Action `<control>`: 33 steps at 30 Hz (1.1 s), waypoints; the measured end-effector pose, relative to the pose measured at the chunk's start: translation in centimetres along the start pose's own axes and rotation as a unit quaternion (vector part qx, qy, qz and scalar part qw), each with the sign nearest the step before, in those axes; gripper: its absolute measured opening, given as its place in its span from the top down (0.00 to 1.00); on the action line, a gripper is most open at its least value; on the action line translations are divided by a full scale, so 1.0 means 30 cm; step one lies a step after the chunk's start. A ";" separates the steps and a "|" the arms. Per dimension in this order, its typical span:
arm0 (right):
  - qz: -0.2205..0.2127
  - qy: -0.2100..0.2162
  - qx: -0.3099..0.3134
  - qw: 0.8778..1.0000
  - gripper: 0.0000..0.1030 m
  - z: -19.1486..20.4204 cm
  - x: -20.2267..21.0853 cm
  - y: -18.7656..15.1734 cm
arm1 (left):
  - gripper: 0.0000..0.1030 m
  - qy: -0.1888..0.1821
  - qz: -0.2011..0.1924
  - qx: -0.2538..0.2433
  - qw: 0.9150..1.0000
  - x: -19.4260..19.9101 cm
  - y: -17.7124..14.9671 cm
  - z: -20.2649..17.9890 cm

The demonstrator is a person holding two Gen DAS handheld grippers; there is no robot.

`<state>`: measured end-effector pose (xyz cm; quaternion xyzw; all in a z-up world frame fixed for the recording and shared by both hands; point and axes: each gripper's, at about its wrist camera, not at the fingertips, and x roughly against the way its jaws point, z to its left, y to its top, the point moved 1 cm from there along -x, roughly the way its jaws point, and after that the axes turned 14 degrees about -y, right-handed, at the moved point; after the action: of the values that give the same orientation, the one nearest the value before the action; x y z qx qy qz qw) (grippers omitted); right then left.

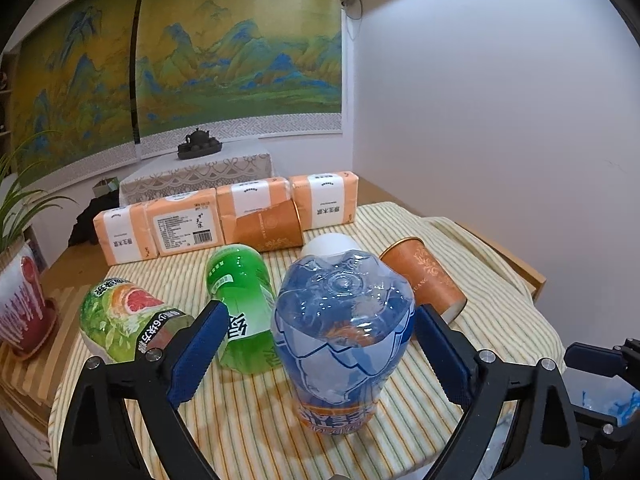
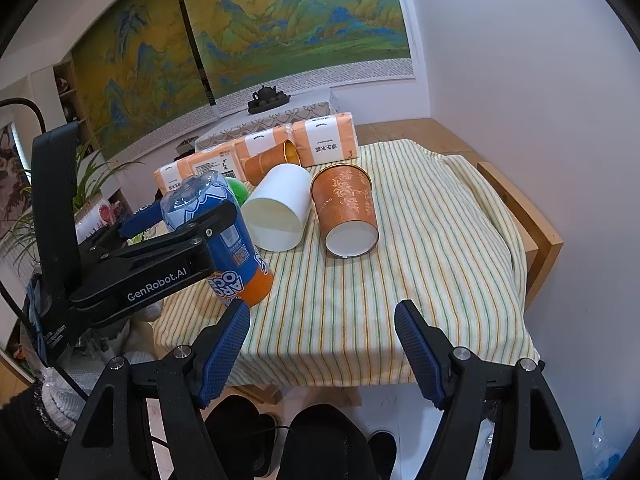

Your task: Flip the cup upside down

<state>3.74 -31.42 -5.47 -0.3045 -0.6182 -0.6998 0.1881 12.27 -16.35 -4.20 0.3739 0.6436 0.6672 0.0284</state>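
An orange paper cup [image 2: 346,210] lies on its side on the striped cloth, mouth toward me; it also shows in the left wrist view [image 1: 426,278]. A white cup [image 2: 280,212] lies on its side beside it, and its top shows behind the bottle [image 1: 330,245]. A second orange cup [image 2: 272,162] lies against the tissue packs [image 1: 270,228]. My left gripper [image 1: 318,344] is open around an upside-down blue bottle [image 1: 342,332], its pads apart from it. My right gripper [image 2: 322,344] is open and empty at the table's front edge.
A green bottle [image 1: 242,304] and a grapefruit-label bottle [image 1: 124,322] lie left of the blue bottle. Orange tissue packs [image 1: 176,228] line the back of the table. A potted plant [image 1: 20,304] stands at the left. The wall is close on the right.
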 end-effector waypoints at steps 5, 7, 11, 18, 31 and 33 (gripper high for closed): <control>-0.003 0.000 0.000 1.000 0.31 0.005 0.005 -0.002 | 0.01 -0.002 -0.014 -0.004 1.000 0.045 0.000 0.002; -0.007 -0.002 0.003 1.000 0.31 0.012 0.010 -0.002 | 0.01 -0.002 -0.019 -0.002 1.000 0.069 -0.001 0.008; -0.019 -0.007 0.010 1.000 0.31 0.033 0.020 -0.001 | 0.01 0.004 -0.020 0.009 1.000 0.111 -0.010 0.029; -0.063 -0.022 0.023 0.998 0.30 0.074 0.054 0.000 | 0.01 0.026 -0.018 0.032 0.999 0.213 -0.056 0.087; -0.169 -0.031 0.015 0.985 0.11 0.170 0.170 0.006 | 0.01 0.093 -0.071 0.061 0.991 0.510 -0.116 0.157; -0.181 -0.034 0.018 0.983 0.06 0.185 0.184 -0.001 | 0.01 0.098 -0.076 0.066 0.990 0.538 -0.117 0.157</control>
<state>0.70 -25.36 -1.57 -0.2080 -0.6814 -0.7004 0.0424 1.64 -3.42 -0.35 0.2578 0.7122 0.6528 -0.0091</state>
